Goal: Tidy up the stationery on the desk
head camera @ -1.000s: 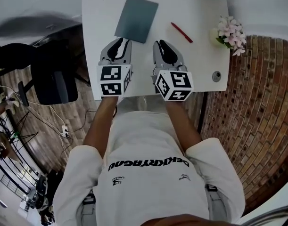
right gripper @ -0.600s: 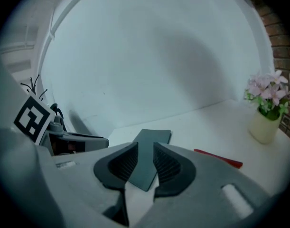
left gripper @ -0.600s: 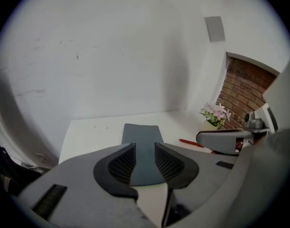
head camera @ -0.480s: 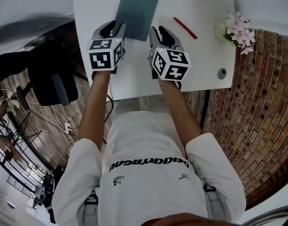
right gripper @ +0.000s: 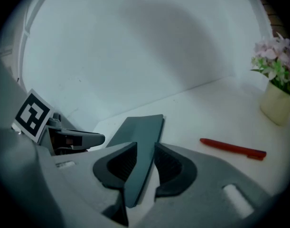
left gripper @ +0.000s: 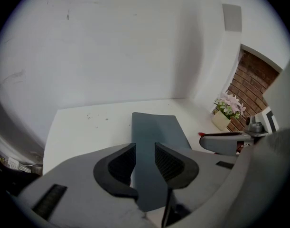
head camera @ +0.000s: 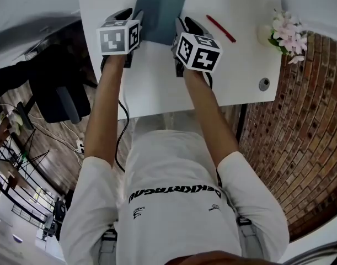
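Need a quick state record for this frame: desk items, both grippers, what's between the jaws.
surface: white desk
items: grey notebook, red pen, potted flowers
left gripper: jaws open, just been opening; notebook's left edge between them, not clamped
right gripper: jaws open, just been opening; notebook's right edge between them, not clamped
pen: lies right of the notebook, untouched
flowers: at the desk's right edge

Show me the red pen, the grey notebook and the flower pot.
red pen (right gripper: 232,147): right gripper view, middle of its barrel.
grey notebook (head camera: 161,10): head view, centre of its cover.
flower pot (right gripper: 276,104): right gripper view, the pot's front wall.
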Action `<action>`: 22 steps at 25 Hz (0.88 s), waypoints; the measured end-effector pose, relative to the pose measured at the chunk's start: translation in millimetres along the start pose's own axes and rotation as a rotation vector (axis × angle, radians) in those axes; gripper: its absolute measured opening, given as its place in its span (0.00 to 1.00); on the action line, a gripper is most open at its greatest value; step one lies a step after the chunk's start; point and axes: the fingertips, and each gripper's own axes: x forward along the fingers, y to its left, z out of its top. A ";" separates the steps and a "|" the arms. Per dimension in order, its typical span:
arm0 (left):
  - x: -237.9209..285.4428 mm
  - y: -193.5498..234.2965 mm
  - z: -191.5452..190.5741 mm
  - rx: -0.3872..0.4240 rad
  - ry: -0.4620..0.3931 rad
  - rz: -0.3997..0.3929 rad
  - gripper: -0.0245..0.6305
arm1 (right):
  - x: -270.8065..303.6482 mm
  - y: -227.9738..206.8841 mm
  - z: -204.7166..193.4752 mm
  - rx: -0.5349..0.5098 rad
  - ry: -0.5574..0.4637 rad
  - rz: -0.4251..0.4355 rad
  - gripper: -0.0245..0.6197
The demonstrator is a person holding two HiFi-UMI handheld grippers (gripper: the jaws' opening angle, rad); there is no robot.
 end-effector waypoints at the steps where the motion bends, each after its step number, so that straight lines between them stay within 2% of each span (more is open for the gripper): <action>1: 6.2 1.6 -1.2 -0.001 0.011 -0.008 0.22 | 4.7 -2.1 -2.1 0.006 0.009 -0.003 0.20; 9: 35.2 19.9 -8.5 -0.079 0.068 -0.075 0.22 | 30.8 -12.8 -9.8 0.024 0.060 -0.020 0.21; 16: 41.2 18.9 -10.8 -0.085 0.118 -0.124 0.22 | 41.5 -17.5 -17.6 0.056 0.111 -0.013 0.21; 19: 42.5 18.1 -12.0 -0.083 0.146 -0.161 0.22 | 43.6 -14.4 -17.6 0.037 0.115 -0.005 0.17; 22: 42.6 13.8 -12.3 -0.069 0.164 -0.172 0.17 | 43.1 -15.3 -17.4 0.040 0.121 0.002 0.17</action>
